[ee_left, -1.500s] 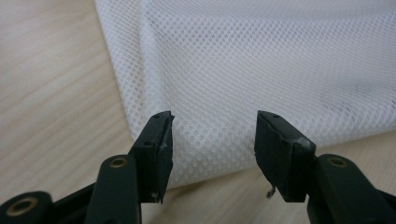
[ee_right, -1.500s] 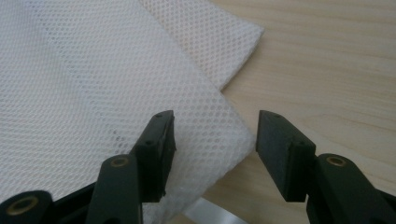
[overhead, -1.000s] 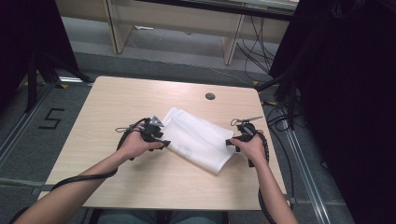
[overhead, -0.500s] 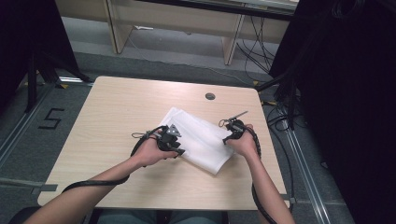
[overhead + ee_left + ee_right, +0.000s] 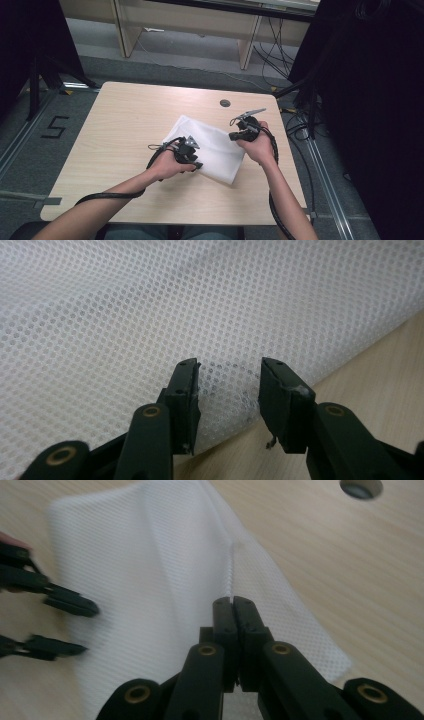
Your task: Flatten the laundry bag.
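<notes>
A white mesh cloth (image 5: pixel 212 142) lies folded on the wooden table (image 5: pixel 125 115). My left gripper (image 5: pixel 196 162) rests at its near left edge. In the left gripper view the left gripper (image 5: pixel 227 385) stands open astride that edge, and the mesh (image 5: pixel 150 305) puckers a little between the pads; its jaws have just been opening slightly. My right gripper (image 5: pixel 234 134) is at the cloth's right edge. In the right gripper view the right gripper (image 5: pixel 232 602) is shut on a raised ridge of the cloth (image 5: pixel 150 555), with the left gripper (image 5: pixel 87 630) at the far left.
A round cable hole (image 5: pixel 225 103) sits in the table behind the cloth. Black cables (image 5: pixel 272 150) trail from both grippers over the near edge. Dark stands and floor cables flank the table, with a "5" mark (image 5: pixel 54 127) on the floor at the left.
Both hands have come inward onto the cloth, the left from its left edge, the right from its right. The right jaws have shut and lifted the cloth's edge a little.
</notes>
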Demonstrator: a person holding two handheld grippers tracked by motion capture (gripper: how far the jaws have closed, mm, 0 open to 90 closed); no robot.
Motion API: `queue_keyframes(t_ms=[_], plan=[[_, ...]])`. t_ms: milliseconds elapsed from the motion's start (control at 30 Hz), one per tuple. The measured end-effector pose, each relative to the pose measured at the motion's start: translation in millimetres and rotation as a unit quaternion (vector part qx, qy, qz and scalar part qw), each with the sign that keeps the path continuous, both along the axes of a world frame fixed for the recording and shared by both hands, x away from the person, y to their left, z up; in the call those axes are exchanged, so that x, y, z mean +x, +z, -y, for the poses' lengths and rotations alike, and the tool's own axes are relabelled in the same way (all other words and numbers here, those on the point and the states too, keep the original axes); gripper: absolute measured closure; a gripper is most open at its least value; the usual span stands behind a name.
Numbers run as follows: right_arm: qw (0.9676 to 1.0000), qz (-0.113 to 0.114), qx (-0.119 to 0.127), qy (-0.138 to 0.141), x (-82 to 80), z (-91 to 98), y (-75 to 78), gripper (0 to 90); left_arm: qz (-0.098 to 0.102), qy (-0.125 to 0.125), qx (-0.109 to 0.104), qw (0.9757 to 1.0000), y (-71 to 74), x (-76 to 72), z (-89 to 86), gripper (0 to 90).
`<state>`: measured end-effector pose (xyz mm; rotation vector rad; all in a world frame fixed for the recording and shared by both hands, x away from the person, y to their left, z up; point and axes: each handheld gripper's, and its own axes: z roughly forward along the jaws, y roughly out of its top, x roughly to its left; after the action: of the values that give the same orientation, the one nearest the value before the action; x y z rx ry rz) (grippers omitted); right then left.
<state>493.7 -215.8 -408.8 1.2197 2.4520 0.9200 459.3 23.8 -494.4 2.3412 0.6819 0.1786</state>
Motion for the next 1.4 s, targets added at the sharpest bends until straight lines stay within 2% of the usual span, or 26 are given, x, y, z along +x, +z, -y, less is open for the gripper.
queue_keyframes(t_ms=[67,100,133,167,233,267,333,367,500,533,600,667,700,733,800,900,933,1033,1067,1100,1233,1267,1300,1333,1367,1400], plan=[[0.9997,0.014,0.008,0.016,-1.7,-2.2,2.0,90.0,-0.001,0.002,-0.002,1.0,-0.9,-0.1,0.4,59.1],[0.9985,0.032,0.028,0.035,-7.6,-8.8,6.3,90.0,-0.004,0.001,0.0,1.0,-1.7,0.3,0.3,59.0],[0.9981,0.031,0.024,0.048,-10.5,-10.0,10.8,90.0,-0.004,0.003,-0.002,1.0,-3.3,-0.2,0.6,59.0],[0.9976,0.026,0.038,0.052,-14.0,-13.5,12.0,90.0,-0.004,0.003,-0.001,1.0,-3.9,-0.3,0.6,58.9],[0.9976,0.015,0.038,0.056,-18.1,-15.5,14.9,90.0,-0.002,0.003,0.0,1.0,-4.3,-0.6,0.3,58.9],[0.996,0.015,0.051,0.072,-23.6,-19.7,14.1,90.0,-0.004,0.004,-0.002,1.0,-5.0,-0.6,-0.1,58.8],[0.9957,0.01,0.051,0.077,-25.4,-20.5,14.8,90.0,-0.005,0.004,-0.002,1.0,-5.3,-0.8,-0.4,58.8],[0.9939,0.012,0.047,0.099,-28.2,-21.1,13.9,90.0,-0.009,0.003,-0.005,0.9999,-5.2,-0.5,-1.8,58.7],[0.9922,-0.001,0.054,0.113,-33.2,-21.7,10.6,90.0,-0.01,0.01,-0.016,0.9998,-5.9,-1.8,-4.3,58.3],[0.9911,0.005,0.066,0.115,-36.6,-23.9,5.9,90.0,-0.013,0.012,-0.019,0.9997,-6.4,-2.1,-6.7,58.1],[0.9878,-0.007,0.06,0.144,-39.2,-22.5,7.2,90.0,-0.011,0.03,-0.038,0.9988,-8.7,-4.0,-6.0,58.1],[0.9862,-0.006,0.063,0.153,-40.9,-23.3,7.0,90.0,-0.011,0.029,-0.035,0.9989,-9.4,-4.2,-6.5,58.3],[0.9826,-0.008,0.069,0.172,-44.0,-25.6,7.0,90.0,-0.011,0.029,-0.037,0.9988,-10.1,-4.4,-6.5,58.4],[0.9797,-0.003,0.068,0.189,-48.3,-28.9,7.2,90.0,-0.011,0.014,-0.022,0.9996,-8.8,-2.7,-9.1,58.4],[0.9787,-0.01,0.062,0.195,-53.6,-32.2,6.9,90.0,-0.013,0.008,-0.015,0.9998,-7.4,-2.2,-12.1,58.4],[0.9797,-0.019,0.066,0.188,-59.1,-34.5,5.5,90.0,-0.014,0.013,-0.025,0.9995,-7.6,-2.9,-14.4,58.2],[0.9769,-0.013,0.059,0.205,-59.6,-35.0,2.9,90.0,-0.014,0.024,-0.031,0.9991,-7.9,-3.9,-16.0,57.9],[0.9769,-0.011,0.06,0.205,-63.0,-37.1,1.5,90.0,-0.007,0.029,-0.031,0.9991,-8.1,-3.7,-19.3,57.3],[0.9751,-0.016,0.065,0.211,-64.3,-38.4,1.7,90.0,-0.012,0.044,-0.048,0.9978,-10.2,-4.7,-18.7,56.9],[0.9751,-0.016,0.065,0.211,-64.3,-38.4,1.7,90.0,-0.013,0.046,-0.051,0.9975,-11.4,-4.6,-19.8,56.9],[0.9656,-0.017,0.062,0.252,-73.4,-49.2,1.3,90.0,-0.012,0.05,-0.056,0.9971,-12.1,-5.8,-21.5,56.7],[0.9654,-0.021,0.059,0.253,-75.2,-50.5,2.1,90.0,-0.013,0.034,-0.04,0.9985,-10.5,-4.4,-24.4,56.5],[0.9648,-0.02,0.065,0.254,-76.2,-52.3,1.3,90.0,-0.011,0.035,-0.041,0.9985,-9.4,-4.9,-27.3,56.5],[0.9632,-0.018,0.061,0.261,-76.2,-52.3,1.2,90.0,-0.013,0.05,-0.056,0.9971,-9.8,-6.6,-27.1,56.5],[0.9646,-0.021,0.062,0.256,-77.7,-52.7,1.3,90.0,-0.013,0.055,-0.058,0.9967,-9.3,-6.6,-29.3,56.4],[0.9629,-0.018,0.065,0.261,-77.6,-53.2,-0.3,90.0,-0.011,0.053,-0.053,0.9971,-7.9,-6.3,-32.2,56.2]])
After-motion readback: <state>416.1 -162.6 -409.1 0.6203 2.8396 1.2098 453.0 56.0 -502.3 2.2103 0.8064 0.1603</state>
